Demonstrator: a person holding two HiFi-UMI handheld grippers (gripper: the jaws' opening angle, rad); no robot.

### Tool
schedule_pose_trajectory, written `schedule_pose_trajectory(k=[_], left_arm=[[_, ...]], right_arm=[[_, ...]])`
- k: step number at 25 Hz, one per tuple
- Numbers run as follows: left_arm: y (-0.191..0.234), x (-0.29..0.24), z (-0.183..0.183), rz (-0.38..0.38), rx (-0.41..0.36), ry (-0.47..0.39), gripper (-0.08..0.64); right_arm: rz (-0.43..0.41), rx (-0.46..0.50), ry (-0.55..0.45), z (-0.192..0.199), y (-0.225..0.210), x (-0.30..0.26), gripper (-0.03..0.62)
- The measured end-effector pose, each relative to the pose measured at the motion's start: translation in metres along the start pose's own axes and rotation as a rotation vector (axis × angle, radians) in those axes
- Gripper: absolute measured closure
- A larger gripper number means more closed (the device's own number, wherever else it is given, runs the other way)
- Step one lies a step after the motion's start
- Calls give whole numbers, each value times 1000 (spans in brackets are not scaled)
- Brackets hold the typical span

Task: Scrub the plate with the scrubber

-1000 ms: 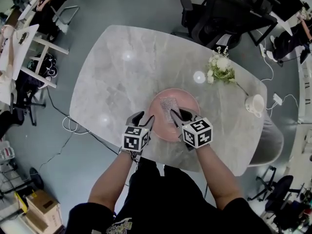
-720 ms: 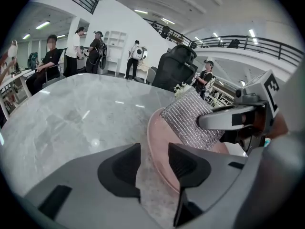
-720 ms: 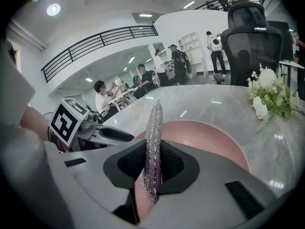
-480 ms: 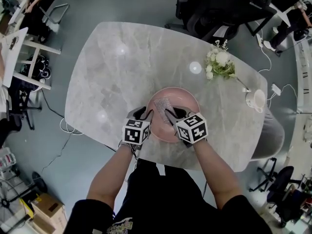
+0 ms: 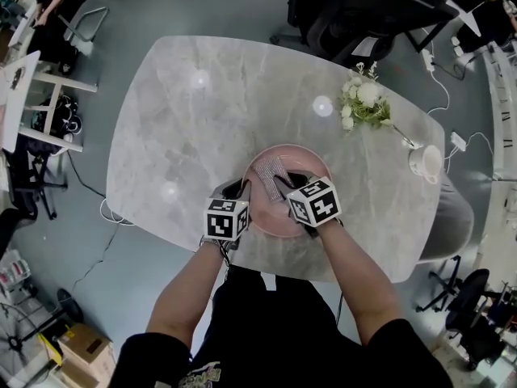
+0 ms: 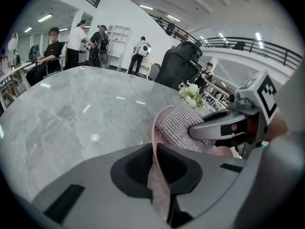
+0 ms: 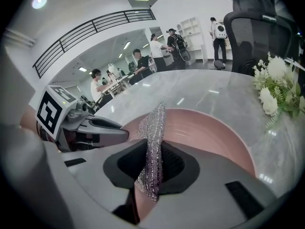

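Note:
A pink plate [image 5: 317, 163] lies on the marble table near its front edge. My left gripper [image 5: 242, 191] is at the plate's left rim [image 6: 154, 128]; its jaws are closing with the rim between them, and the pads press on it. My right gripper [image 5: 284, 186] is over the plate's near half, shut on a silver mesh scrubber [image 5: 271, 172]. The scrubber [image 7: 155, 128] stands on edge between the right jaws and reaches out over the plate's inside [image 7: 209, 132]. In the left gripper view the scrubber [image 6: 183, 127] sits just behind the rim under the right gripper's fingers [image 6: 224, 128].
The marble table [image 5: 186, 128] also holds a bunch of white flowers [image 5: 363, 103] at the back right and a white cup [image 5: 424, 162] at the right edge. Black office chairs [image 5: 363, 14] stand behind the table. People are far off in the room.
The left gripper has come in from beside the plate onto its left rim and its jaws have drawn together on it. The right gripper stays over the plate with the scrubber.

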State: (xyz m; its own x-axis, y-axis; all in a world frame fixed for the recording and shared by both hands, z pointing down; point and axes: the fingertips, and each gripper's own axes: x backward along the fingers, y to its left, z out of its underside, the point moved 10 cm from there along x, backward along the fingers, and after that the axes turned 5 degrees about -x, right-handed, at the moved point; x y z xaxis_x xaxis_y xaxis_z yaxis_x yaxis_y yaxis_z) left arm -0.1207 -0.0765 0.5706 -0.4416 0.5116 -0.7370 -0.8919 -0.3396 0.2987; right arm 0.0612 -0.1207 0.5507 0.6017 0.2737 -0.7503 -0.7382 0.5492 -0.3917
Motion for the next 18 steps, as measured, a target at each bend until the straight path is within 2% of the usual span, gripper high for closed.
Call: schedule_pose_trajectory(k=[7,18], left_arm=[[0,0,1,0,11,-8,522],[0,1,1,0,11,-15,522]], right_arm=[[73,11,40,-6,-4,-6,517],[159,-28,64,-14,-18,-6,515]])
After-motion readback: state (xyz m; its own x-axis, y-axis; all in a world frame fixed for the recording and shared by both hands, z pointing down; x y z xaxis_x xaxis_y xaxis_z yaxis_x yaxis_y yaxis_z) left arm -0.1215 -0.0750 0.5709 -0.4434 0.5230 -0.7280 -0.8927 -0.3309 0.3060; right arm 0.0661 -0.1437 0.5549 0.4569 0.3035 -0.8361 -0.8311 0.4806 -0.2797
